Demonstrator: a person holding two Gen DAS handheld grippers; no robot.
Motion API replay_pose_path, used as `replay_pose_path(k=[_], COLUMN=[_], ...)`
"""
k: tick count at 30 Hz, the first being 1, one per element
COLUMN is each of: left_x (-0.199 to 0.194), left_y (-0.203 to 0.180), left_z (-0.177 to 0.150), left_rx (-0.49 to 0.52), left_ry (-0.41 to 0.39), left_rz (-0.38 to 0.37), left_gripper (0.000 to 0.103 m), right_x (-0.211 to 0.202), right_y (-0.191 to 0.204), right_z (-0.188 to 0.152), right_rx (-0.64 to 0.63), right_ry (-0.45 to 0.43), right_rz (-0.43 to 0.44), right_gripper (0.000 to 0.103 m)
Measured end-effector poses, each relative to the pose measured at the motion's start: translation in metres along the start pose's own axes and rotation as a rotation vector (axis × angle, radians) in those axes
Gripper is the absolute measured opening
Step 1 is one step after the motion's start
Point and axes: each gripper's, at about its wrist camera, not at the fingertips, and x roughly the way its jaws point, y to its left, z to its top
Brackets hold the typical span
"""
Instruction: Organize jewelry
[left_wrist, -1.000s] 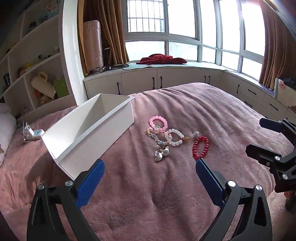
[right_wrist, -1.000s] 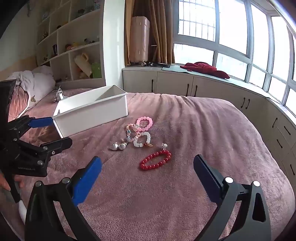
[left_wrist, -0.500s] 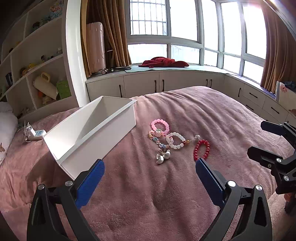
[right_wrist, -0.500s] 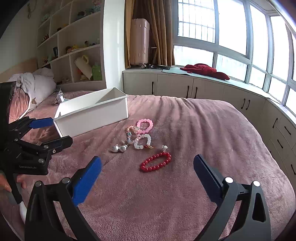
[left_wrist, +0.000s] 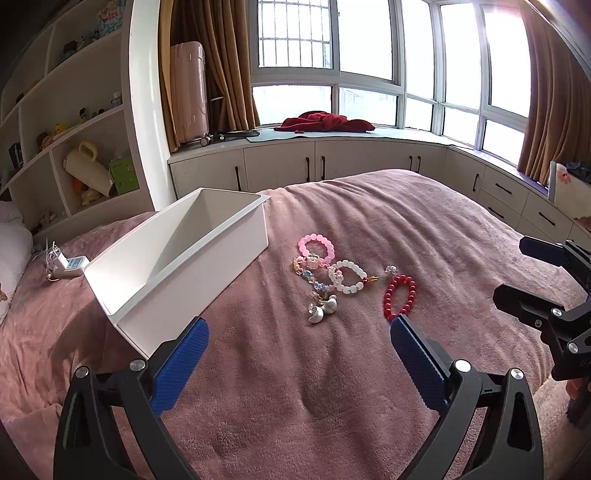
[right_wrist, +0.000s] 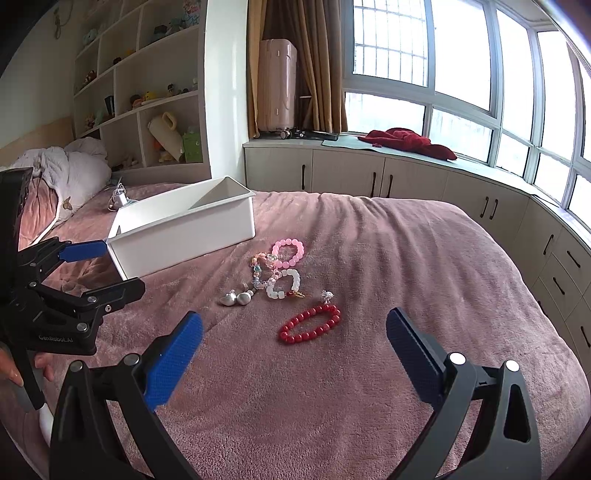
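Right gripper (right_wrist: 294, 341): jaws held wide apart, nothing between them, poised above the pink blanket (right_wrist: 406, 258). Left gripper (left_wrist: 299, 349): likewise spread and empty. Jewelry is seen loose on the blanket: red bracelet (right_wrist: 310, 324) nearest, white bracelet (right_wrist: 284, 283), pink bracelet (right_wrist: 289, 253), silver earrings (right_wrist: 236, 297). The white box (left_wrist: 177, 266) stands to the left, apparently empty. No piece is judged yet picked; a descent onto the red bracelet is called for. The box floor is shown only in the left view; fingers (right_wrist: 14, 373) of a hand only in the right.
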Motion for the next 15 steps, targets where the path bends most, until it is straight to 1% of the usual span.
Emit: replay_pose_path(k=[15], left_x=[0.0008], left_y=[-0.0012], left_z=[-0.0026], left_rx=[0.001], left_ry=[0.002], left_rz=[0.000], left_gripper=[0.099], right_x=[-0.0001], right_y=[-0.0012], right_z=[0.0008], right_rx=[0.001], right_ry=[-0.006], right_rz=[-0.003], right_gripper=[0.098])
